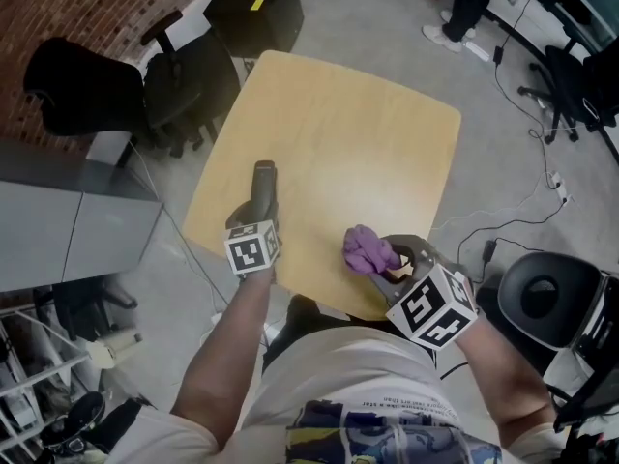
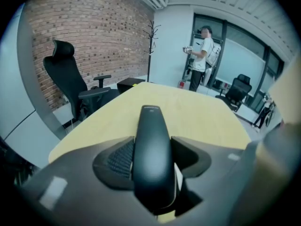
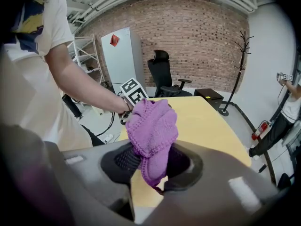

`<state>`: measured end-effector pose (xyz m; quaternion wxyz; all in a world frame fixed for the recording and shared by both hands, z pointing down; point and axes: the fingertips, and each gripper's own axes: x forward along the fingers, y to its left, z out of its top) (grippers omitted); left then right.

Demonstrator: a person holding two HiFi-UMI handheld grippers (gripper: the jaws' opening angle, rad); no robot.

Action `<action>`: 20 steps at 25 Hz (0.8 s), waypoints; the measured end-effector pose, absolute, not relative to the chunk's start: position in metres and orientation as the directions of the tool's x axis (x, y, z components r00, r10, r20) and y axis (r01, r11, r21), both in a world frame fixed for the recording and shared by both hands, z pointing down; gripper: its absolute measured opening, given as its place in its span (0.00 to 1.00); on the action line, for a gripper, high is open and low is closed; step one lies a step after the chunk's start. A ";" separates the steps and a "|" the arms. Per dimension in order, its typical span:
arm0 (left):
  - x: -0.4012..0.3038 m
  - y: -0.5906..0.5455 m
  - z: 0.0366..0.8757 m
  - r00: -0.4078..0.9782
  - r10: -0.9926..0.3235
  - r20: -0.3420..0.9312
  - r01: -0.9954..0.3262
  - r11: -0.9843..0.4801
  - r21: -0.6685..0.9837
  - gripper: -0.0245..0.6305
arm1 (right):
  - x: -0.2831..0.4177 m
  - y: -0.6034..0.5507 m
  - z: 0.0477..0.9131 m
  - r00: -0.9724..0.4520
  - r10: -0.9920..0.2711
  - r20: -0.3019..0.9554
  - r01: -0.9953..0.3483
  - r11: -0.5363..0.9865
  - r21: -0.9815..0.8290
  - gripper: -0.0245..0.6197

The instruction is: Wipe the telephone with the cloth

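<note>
A black telephone handset [image 1: 263,184] points away from me over the near left part of the pale wooden table [image 1: 338,124]. My left gripper [image 1: 262,211] is shut on it. In the left gripper view the handset [image 2: 151,145] runs lengthwise between the jaws of the left gripper [image 2: 151,161], both pressing its sides. To its right, over the table's near edge, my right gripper [image 1: 385,264] is shut on a bunched purple cloth [image 1: 368,250]. The cloth [image 3: 151,128] bulges up out of the right gripper [image 3: 150,163]. Cloth and handset are apart.
Black office chairs [image 1: 184,75] and a dark cabinet [image 1: 256,8] stand beyond the table's left and far side. Another chair [image 1: 546,298] and floor cables [image 1: 513,216] lie to the right. A person [image 2: 200,55] stands at the far end of the room.
</note>
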<state>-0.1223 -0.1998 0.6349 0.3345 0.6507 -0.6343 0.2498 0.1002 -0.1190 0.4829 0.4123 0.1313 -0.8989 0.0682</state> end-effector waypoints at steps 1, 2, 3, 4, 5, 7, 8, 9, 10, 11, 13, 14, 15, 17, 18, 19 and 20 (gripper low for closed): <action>-0.124 -0.199 0.637 0.069 -0.652 0.755 -0.994 0.024 0.111 0.43 | 0.099 -0.118 0.483 -0.626 -0.180 0.759 -0.292 0.956 -0.014 0.23; -0.124 -0.198 0.638 0.071 -0.649 0.757 -0.994 0.015 0.107 0.43 | 0.099 -0.117 0.483 -0.626 -0.180 0.759 -0.292 0.956 -0.014 0.23; -0.124 -0.198 0.638 0.076 -0.648 0.758 -0.995 0.005 0.104 0.43 | 0.098 -0.117 0.482 -0.626 -0.181 0.759 -0.292 0.956 -0.013 0.23; -0.123 -0.199 0.637 0.083 -0.648 0.757 -0.995 -0.006 0.104 0.44 | 0.097 -0.116 0.482 -0.624 -0.182 0.760 -0.292 0.956 -0.012 0.23; -0.122 -0.200 0.637 0.090 -0.649 0.755 -0.994 -0.014 0.106 0.44 | 0.096 -0.115 0.482 -0.623 -0.182 0.760 -0.292 0.956 -0.011 0.23; -0.121 -0.201 0.634 0.101 -0.653 0.751 -0.993 -0.025 0.112 0.47 | 0.093 -0.112 0.482 -0.624 -0.179 0.761 -0.290 0.957 -0.012 0.23; -0.121 -0.200 0.632 0.107 -0.654 0.749 -0.993 -0.031 0.114 0.48 | 0.091 -0.110 0.481 -0.624 -0.177 0.761 -0.288 0.958 -0.013 0.23; -0.120 -0.200 0.630 0.113 -0.656 0.746 -0.993 -0.040 0.115 0.50 | 0.089 -0.108 0.480 -0.624 -0.177 0.761 -0.287 0.958 -0.012 0.23; -0.119 -0.200 0.628 0.120 -0.660 0.741 -0.992 -0.052 0.115 0.50 | 0.088 -0.107 0.479 -0.623 -0.180 0.762 -0.288 0.958 -0.010 0.23; -0.117 -0.199 0.624 0.129 -0.665 0.735 -0.991 -0.067 0.113 0.51 | 0.086 -0.107 0.478 -0.621 -0.184 0.762 -0.292 0.956 -0.007 0.23; -0.114 -0.197 0.616 0.154 -0.678 0.719 -0.988 -0.100 0.118 0.53 | 0.081 -0.106 0.476 -0.620 -0.195 0.760 -0.301 0.954 0.000 0.23; -0.113 -0.194 0.610 0.170 -0.684 0.709 -0.985 -0.115 0.126 0.54 | 0.076 -0.105 0.474 -0.621 -0.200 0.758 -0.303 0.953 0.003 0.23; -0.113 -0.190 0.605 0.186 -0.691 0.698 -0.983 -0.132 0.131 0.54 | 0.071 -0.104 0.473 -0.622 -0.204 0.756 -0.304 0.953 0.007 0.23; -0.114 -0.179 0.591 0.213 -0.708 0.674 -0.977 -0.176 0.124 0.56 | 0.059 -0.101 0.471 -0.624 -0.208 0.753 -0.303 0.953 0.013 0.23; -0.115 -0.173 0.582 0.227 -0.717 0.659 -0.973 -0.199 0.119 0.56 | 0.052 -0.100 0.470 -0.625 -0.211 0.752 -0.303 0.953 0.015 0.23; -0.116 -0.167 0.572 0.244 -0.727 0.642 -0.968 -0.221 0.117 0.56 | 0.046 -0.100 0.469 -0.627 -0.214 0.749 -0.303 0.953 0.019 0.23; -0.117 -0.161 0.562 0.263 -0.735 0.626 -0.963 -0.242 0.121 0.56 | 0.040 -0.100 0.467 -0.629 -0.219 0.746 -0.305 0.952 0.022 0.23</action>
